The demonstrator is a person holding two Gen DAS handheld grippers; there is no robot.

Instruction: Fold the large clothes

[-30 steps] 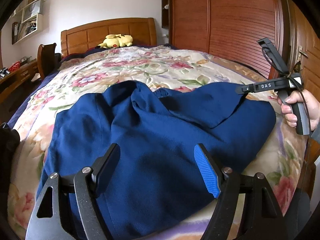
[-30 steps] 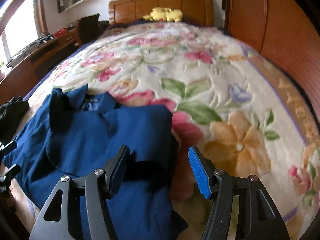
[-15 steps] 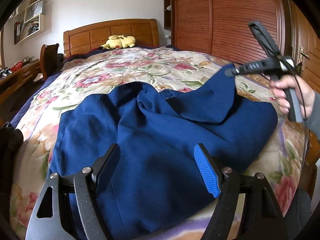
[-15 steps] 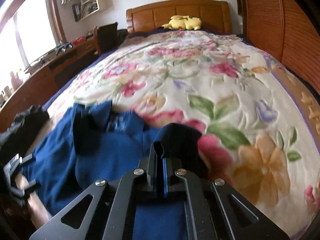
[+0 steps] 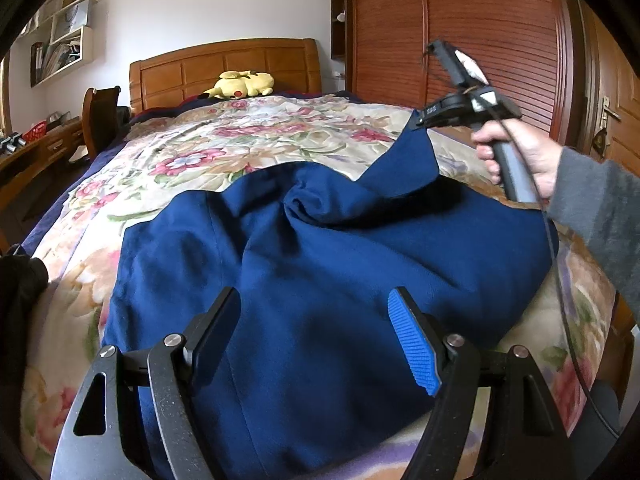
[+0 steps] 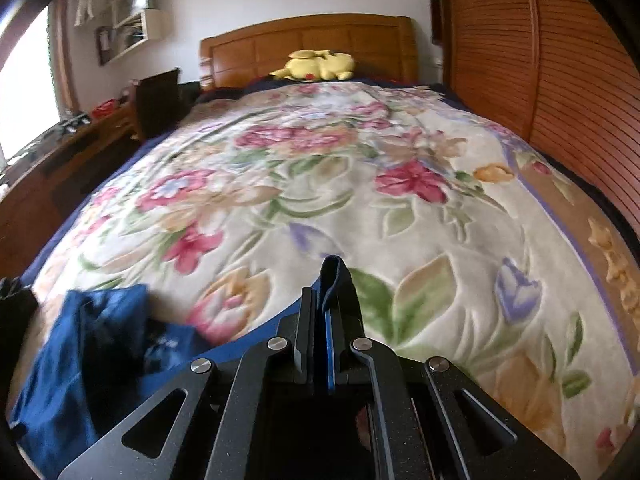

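Right claw point(image 6: 326, 312) was clamped on a corner of the blue shirt point(image 5: 320, 280), lifted off the bed point(image 6: 400, 220); left claw point(image 5: 316, 336) hovered wide open, empty, over its near part.

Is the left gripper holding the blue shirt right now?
No, the left gripper stands open above the blue shirt, pinching nothing.

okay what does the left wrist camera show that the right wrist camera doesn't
Only the left wrist view shows the person's hand and grey sleeve, the right gripper seen from outside lifting a corner of the blue garment, and the open left gripper. Only the right wrist view shows that gripper's fingers shut on the fabric up close, plus the bright window. Both show the floral bedspread, wooden headboard and yellow plush toy.
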